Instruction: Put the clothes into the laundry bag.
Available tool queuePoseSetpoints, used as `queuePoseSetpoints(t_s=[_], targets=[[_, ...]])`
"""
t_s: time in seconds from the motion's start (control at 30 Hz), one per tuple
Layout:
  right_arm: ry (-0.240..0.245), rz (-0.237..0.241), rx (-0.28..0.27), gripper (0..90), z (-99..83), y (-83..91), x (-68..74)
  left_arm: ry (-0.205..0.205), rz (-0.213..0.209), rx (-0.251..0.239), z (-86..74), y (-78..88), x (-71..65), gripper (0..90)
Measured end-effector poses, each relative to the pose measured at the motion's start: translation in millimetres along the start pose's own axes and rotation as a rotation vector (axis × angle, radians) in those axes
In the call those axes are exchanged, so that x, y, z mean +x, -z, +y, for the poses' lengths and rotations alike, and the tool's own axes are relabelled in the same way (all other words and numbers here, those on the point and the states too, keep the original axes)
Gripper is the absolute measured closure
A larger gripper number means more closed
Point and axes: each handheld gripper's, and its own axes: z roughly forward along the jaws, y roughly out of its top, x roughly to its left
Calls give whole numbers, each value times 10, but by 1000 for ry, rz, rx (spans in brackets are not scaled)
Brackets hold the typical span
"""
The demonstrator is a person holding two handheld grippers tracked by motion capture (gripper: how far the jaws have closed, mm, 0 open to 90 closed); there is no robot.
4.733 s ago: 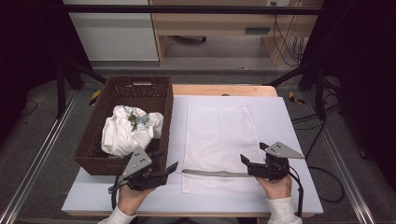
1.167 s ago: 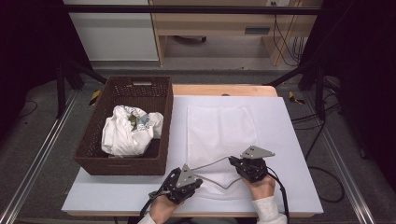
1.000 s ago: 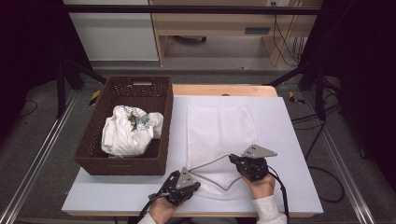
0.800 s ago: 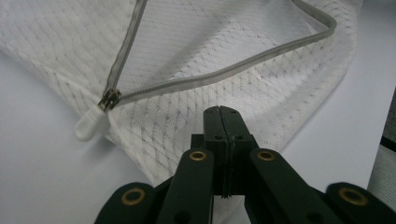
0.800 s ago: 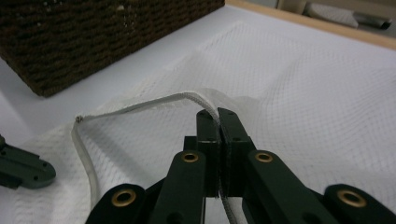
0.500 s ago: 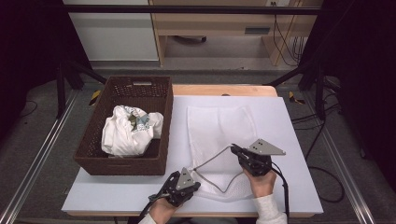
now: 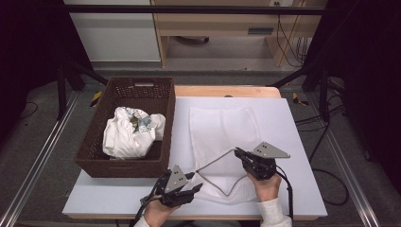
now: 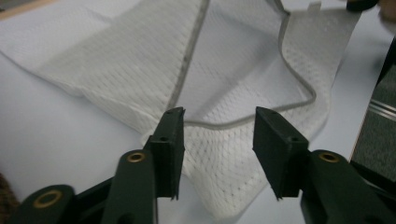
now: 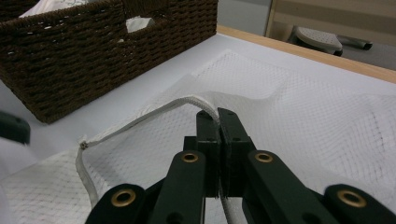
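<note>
White mesh laundry bag point(image 7: 222, 137) lies flat on the white table top point(image 7: 293, 142), approx. mid-table, just right of the basket; its far part is smooth, its near end is opened up w/ the grey zip edge point(image 7: 215, 163) lifted into a loop. Right gripper point(image 7: 239, 153) has its jaws pinched together on that zip edge, holding the upper layer of the bag's mouth off the lower one; in the right gripper view the corded edge point(image 9: 154, 112) runs from the closed jaws out to the left and hangs clear of the mesh below. Left gripper point(image 7: 191, 183) sits at the near left corner of the bag, jaws about half apart and having just been opening; in the left gripper view the mesh and its grey edge point(image 8: 219, 123) lie between and beyond the two pads point(image 8: 170, 140), which do not press on the fabric, so nothing is held on that side. Dark brown wicker basket point(image 7: 101, 151) stands on the left part of the table, touching or v. near the bag's left side; inside it is a crumpled heap of white cloth point(image 7: 125, 137) w/ a small patterned piece point(image 7: 144, 124) on top, filling approx. the middle of the basket, the wicker floor showing around it. Wooden table edge point(image 7: 227, 91) shows beyond the white top.
</note>
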Motion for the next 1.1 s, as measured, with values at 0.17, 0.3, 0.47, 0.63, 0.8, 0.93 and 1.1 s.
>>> queuePoseSetpoints(t_s=[0.17, 0.3, 0.47, 0.63, 0.8, 0.93, 1.1], targets=[[-1, 4, -2, 883, -3, 19, -9, 24, 51, -67, 143, 300, 172, 431], [-6, 11, -1, 883, -3, 18, -14, 52, 107, -127, 241, 565, 358, 390], [-15, 10, 6, 883, -5, 19, -23, 80, 176, -157, 384, 862, 632, 331], [-15, -2, 8, 883, -9, 30, -25, 74, 285, -130, 529, 972, 987, 266], [-20, 0, 21, 883, -19, 4, -23, 76, 337, -105, 578, 974, 1260, 234], [-13, -3, 26, 882, -25, -4, -14, 96, 395, -81, 590, 949, 1499, 193], [-15, 0, 32, 881, -27, -7, -18, 143, 444, 34, 494, 788, 1904, 141]])
